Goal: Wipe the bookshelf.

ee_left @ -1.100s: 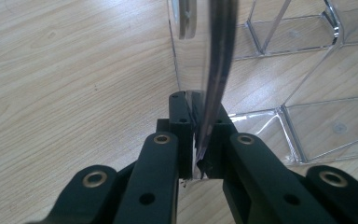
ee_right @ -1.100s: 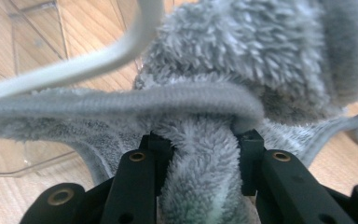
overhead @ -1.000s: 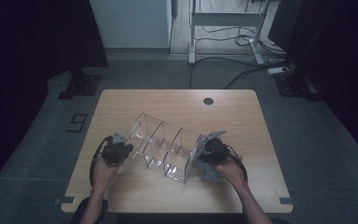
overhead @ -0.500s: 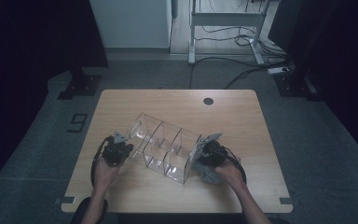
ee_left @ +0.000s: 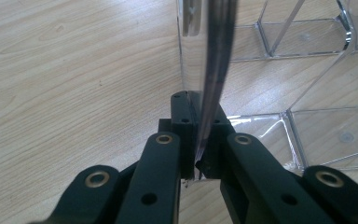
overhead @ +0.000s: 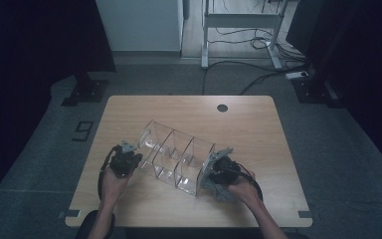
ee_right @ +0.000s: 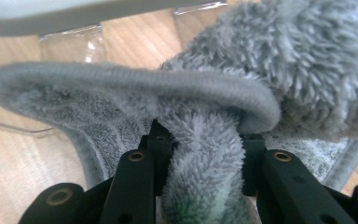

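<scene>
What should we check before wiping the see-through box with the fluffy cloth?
1. Left gripper clamped on a wall of the clear organizer: ok.
2. Right gripper squeezing the grey cloth: ok.
3. Cloth against the organizer's end by the right hand: looks so in the high view, cannot tell for sure.
4. Organizer resting flat on the table: ok.
5. Compartments free of things inside: ok.
6. Dirt left on the plastic: cannot tell.
</scene>
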`<state>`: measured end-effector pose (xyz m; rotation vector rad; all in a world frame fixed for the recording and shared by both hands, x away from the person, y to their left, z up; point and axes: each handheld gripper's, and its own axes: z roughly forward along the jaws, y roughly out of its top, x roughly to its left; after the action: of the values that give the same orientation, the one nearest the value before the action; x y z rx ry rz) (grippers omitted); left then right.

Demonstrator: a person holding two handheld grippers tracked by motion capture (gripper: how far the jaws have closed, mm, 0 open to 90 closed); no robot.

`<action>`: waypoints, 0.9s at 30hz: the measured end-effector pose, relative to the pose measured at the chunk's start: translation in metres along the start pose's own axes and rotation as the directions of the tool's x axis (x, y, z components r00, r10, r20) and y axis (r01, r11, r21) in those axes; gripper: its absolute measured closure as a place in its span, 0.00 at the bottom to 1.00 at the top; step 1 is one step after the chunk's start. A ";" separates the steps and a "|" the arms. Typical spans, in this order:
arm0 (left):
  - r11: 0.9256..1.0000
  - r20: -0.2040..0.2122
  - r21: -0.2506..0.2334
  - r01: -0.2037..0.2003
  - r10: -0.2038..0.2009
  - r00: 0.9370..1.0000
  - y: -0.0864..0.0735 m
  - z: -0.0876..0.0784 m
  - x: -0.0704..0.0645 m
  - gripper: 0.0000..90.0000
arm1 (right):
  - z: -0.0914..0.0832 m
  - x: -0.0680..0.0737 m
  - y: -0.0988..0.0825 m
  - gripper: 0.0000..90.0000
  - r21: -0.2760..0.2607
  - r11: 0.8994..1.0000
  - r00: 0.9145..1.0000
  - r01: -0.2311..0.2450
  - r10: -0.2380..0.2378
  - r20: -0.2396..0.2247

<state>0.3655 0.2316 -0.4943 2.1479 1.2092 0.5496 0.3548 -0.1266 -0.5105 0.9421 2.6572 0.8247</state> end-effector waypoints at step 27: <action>1.000 -0.002 0.007 0.016 -0.016 1.000 0.000 0.000 0.000 0.97 | -0.008 0.046 -0.006 0.72 0.024 0.996 0.992 0.084 -0.081 -0.097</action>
<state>0.3658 0.2316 -0.4939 2.1417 1.2301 0.5414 0.3132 -0.1052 -0.5081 0.8122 2.7753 0.8362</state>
